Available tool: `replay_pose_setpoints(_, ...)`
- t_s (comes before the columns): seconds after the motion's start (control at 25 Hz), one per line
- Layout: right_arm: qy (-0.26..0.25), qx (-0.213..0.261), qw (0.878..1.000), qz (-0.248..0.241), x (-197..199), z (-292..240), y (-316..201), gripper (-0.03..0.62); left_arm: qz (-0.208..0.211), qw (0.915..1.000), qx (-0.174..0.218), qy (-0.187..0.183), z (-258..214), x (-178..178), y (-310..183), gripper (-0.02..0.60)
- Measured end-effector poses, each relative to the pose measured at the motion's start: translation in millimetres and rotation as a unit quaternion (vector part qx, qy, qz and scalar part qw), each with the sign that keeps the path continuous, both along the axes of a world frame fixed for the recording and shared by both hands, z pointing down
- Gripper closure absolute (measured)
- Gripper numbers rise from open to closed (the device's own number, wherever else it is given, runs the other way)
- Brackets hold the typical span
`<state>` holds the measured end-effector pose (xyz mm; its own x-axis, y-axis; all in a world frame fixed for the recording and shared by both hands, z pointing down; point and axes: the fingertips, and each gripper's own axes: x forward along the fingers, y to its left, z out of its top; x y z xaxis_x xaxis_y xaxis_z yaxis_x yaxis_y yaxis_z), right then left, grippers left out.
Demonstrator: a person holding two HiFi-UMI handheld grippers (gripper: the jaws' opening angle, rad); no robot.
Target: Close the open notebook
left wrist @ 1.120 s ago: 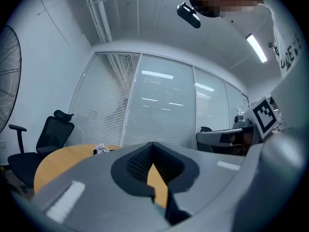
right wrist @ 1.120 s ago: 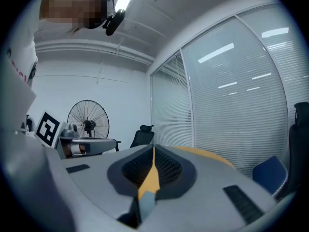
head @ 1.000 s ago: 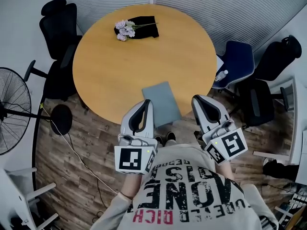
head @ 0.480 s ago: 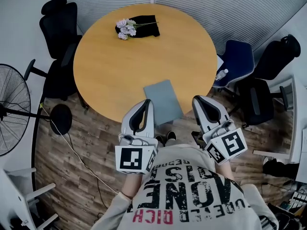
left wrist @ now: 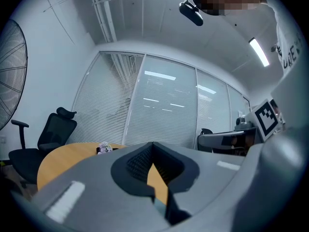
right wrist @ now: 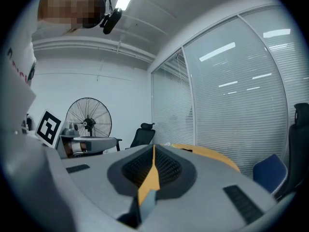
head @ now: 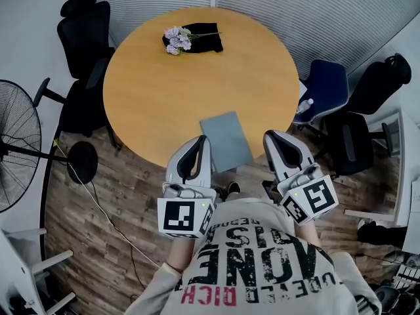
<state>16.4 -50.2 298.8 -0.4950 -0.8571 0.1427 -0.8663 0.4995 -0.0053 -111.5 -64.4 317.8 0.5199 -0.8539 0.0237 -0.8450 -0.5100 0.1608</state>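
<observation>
A glass-walled meeting room with slatted blinds holds a round wooden table (head: 197, 84), office chairs around it and a standing fan (head: 14, 151) at the left. At the far side of the table lie a small bunch of flowers (head: 175, 40) and a black cloth (head: 205, 37). The notebook (head: 226, 140) lies flat at the table's near rim, between the two tools, and looks like a single grey slab. Whether any page is up cannot be told.

The left gripper (head: 202, 139) and right gripper (head: 270, 136) hang just short of the rim. Both have their jaws pressed together with nothing between them.

The likely risk is the edge. A push towards the person could slide the notebook off onto the floor. Tips this tight would skate over a cover rather than catch it.
</observation>
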Motion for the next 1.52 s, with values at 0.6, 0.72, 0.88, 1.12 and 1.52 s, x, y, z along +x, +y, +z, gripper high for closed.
replay_pose_setpoints(0.6,0.01,-0.005,1.0,-0.009,-5.8,4.4,-1.8,0.574,0.006,1.0,-0.004,0.002,4.5,1.2,-3.6,0.571)
replay_pose_setpoints(0.72,0.009,-0.006,1.0,-0.009,-5.5,3.5,-2.5,0.574,0.009,0.9999,-0.007,0.001,4.2,3.5,-4.3,0.571)
replay_pose_setpoints(0.88,0.006,-0.007,1.0,-0.007,-4.5,3.6,-3.1,0.574,0.014,0.9999,-0.007,0.0,4.2,5.5,-5.0,0.571)
replay_pose_setpoints(1.12,0.004,-0.009,1.0,-0.002,0.8,6.3,-2.4,0.574,0.017,0.9998,-0.008,-0.002,6.2,9.9,-5.1,0.571)
replay_pose_setpoints(1.52,0.005,-0.012,1.0,0.003,1.1,9.5,-1.0,0.574,0.021,0.9997,-0.009,-0.003,8.9,9.6,-3.7,0.571)
